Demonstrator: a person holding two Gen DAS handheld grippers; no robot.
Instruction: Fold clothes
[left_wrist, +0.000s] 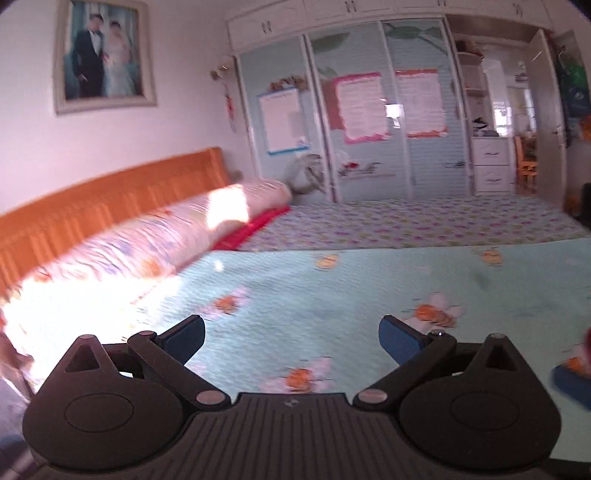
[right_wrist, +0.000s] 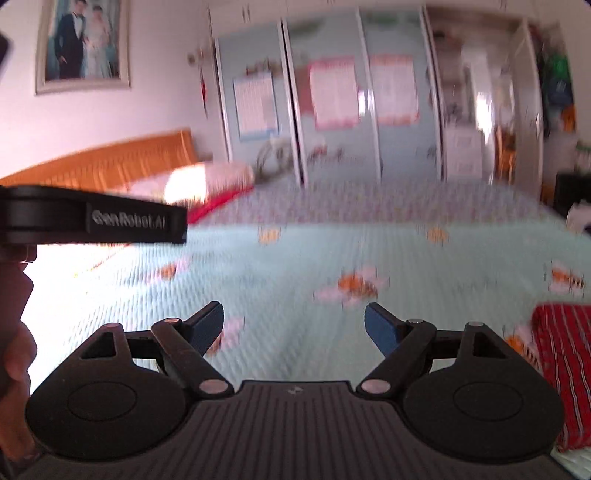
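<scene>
Hovering over a pale green flowered quilted bedspread (left_wrist: 332, 280), left gripper (left_wrist: 291, 338) spread, empty; right gripper (right_wrist: 293, 325) likewise; red striped cloth garment (right_wrist: 565, 373) lies right of it.

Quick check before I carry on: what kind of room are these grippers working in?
Almost certainly a home bedroom: a bed with a wooden headboard, a wardrobe with sliding doors beyond it, and a framed wedding portrait on the wall.

Home bedroom. Wide bed under a pale green quilted bedspread with orange flowers (left_wrist: 369, 288), backed by an orange wooden headboard (left_wrist: 110, 199) — a long pink floral bolster (left_wrist: 155, 236) lies along it. Framed wedding portrait (left_wrist: 105, 55) on the white wall. Far wall: white sliding-door wardrobe (left_wrist: 369, 110) — posters stuck on its pale blue panels.
</scene>
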